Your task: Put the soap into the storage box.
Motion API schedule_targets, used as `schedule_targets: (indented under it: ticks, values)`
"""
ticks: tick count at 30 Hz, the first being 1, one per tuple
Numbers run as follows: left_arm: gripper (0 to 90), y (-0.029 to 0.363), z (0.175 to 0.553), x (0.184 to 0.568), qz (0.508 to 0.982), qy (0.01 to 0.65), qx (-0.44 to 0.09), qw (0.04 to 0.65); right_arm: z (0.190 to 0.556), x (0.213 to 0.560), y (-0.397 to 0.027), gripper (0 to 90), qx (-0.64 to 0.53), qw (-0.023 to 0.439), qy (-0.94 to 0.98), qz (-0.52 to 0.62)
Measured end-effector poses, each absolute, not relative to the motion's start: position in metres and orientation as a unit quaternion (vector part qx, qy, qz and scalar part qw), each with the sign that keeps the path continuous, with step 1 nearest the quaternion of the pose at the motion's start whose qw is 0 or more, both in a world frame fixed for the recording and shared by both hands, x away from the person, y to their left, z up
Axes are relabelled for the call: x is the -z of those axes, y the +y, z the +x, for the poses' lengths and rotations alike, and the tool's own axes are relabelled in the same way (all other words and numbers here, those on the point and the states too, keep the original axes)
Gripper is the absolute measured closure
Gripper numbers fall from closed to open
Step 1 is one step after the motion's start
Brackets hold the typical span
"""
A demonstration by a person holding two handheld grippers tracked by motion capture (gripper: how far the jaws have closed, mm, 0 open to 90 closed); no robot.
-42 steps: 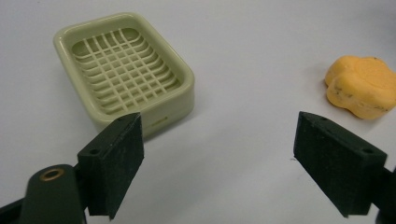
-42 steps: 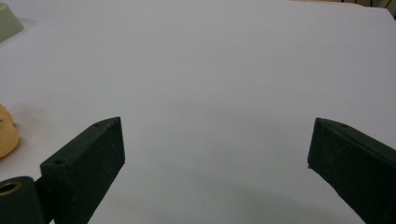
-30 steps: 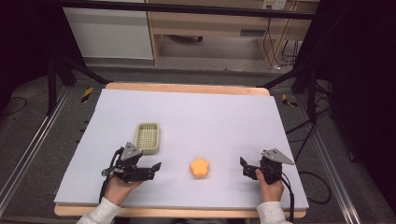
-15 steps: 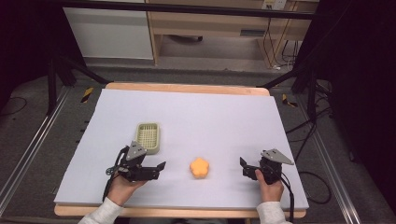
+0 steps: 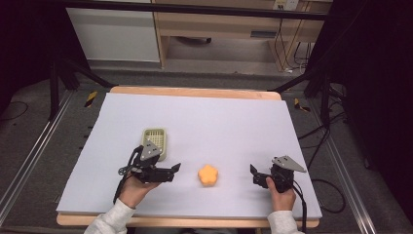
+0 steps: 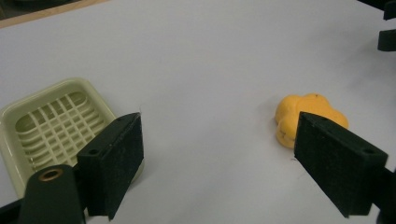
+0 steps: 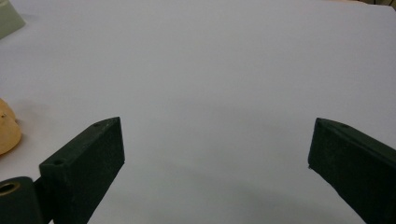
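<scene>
Orange flower-shaped toy (image 5: 208, 175) lies on the white table (image 5: 234, 122) between both grippers, near the green tray (image 5: 155, 141). It looks light, soft and lobed; pinching across opposite lobes should hold. Left gripper (image 5: 173, 170) and right gripper (image 5: 253, 174) are spread wide, empty.

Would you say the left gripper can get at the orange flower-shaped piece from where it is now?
Probably yes. The left gripper is open and points toward the orange flower-shaped piece, with bare white table between them. The pale green tray lies off to the side, out of the way.
</scene>
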State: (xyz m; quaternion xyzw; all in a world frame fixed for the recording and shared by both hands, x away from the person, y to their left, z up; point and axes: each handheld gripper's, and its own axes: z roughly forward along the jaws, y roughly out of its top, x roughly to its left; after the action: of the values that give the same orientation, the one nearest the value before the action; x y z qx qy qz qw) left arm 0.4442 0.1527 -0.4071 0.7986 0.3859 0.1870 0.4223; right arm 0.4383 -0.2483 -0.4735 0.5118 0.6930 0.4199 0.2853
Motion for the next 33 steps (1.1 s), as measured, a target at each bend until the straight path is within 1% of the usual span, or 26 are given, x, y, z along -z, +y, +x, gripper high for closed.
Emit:
schedule_targets:
  ticks: [2,18,33]
  values:
    - [15.3,0.150,0.445,0.405,0.796,0.386,-0.183,0.429,0.439,0.474,-0.249,4.1,-0.419,0.288,0.693,0.511]
    - [15.3,0.127,0.449,0.400,0.813,0.365,-0.162,0.423,0.439,0.473,-0.249,4.1,-0.419,0.286,0.692,0.514]
    - [15.3,0.106,0.452,0.409,0.830,0.351,-0.143,0.409,0.439,0.474,-0.248,4.1,-0.417,0.287,0.694,0.512]
